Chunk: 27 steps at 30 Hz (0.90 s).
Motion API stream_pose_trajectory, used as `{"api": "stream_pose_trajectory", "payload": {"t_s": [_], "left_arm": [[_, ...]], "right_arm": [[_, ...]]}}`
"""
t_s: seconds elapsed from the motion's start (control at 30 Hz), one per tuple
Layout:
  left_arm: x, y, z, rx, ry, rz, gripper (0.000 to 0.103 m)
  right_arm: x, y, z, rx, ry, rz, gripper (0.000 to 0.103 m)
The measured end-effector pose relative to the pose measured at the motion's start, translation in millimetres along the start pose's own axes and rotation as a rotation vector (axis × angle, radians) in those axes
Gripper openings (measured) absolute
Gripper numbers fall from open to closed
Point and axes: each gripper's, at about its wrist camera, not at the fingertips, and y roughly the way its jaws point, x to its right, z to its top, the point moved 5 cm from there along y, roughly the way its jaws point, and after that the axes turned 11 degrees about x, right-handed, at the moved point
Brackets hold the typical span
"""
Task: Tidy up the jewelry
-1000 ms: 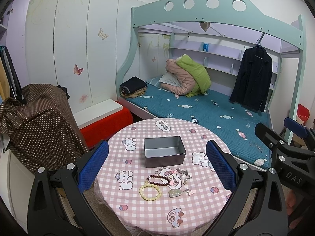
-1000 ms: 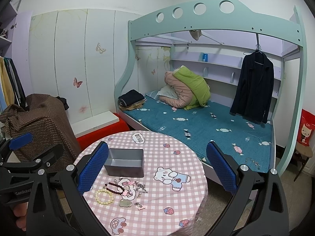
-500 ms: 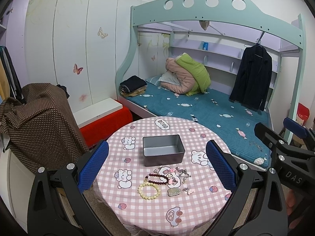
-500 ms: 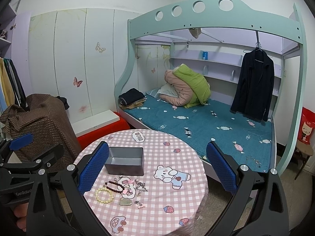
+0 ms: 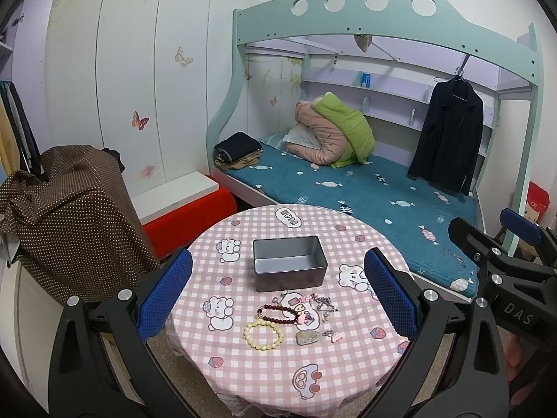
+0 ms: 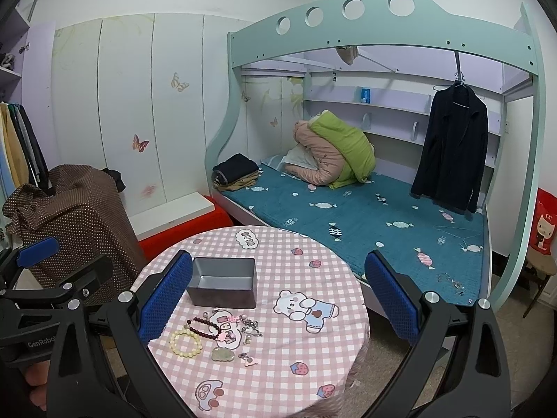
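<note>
Left wrist view: left gripper (image 5: 276,289) and right gripper (image 6: 278,289) hold their jaws wide apart, empty, above the desk (image 5: 348,358). Bracelets (image 5: 264,331) and trinkets lie just before the grey tin (image 5: 290,267); bed (image 5: 365,191) beyond.

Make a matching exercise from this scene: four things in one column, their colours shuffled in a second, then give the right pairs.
Things:
1. round bead bracelet
2. long bead strand
3. tin box
4. hanging jacket

Colours:
A. grey
B. dark navy
C. cream
D. dark red

Pairs: 1-C, 2-D, 3-A, 4-B
</note>
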Motion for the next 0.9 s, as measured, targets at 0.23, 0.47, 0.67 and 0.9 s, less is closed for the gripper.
{"api": "stream_pose_trajectory", "payload": {"t_s": [0.23, 0.47, 0.67, 0.9], "left_arm": [[3, 1, -1, -0.006, 0.004, -0.004, 0.098], [6, 5, -2, -0.014, 0.000, -0.008, 0.098], [-1, 21, -6, -0.054, -0.027, -0.005, 0.098], [-16, 47, -22, -0.138, -0.039, 0.015, 0.098]], "right_arm": [[1, 2, -3, -0.006, 0.005, 0.000, 0.095], [3, 6, -5, -0.012, 0.009, 0.002, 0.095], [-2, 13, -11, -0.044, -0.008, 0.016, 0.095], [-4, 33, -24, -0.110, -0.010, 0.018, 0.095]]}}
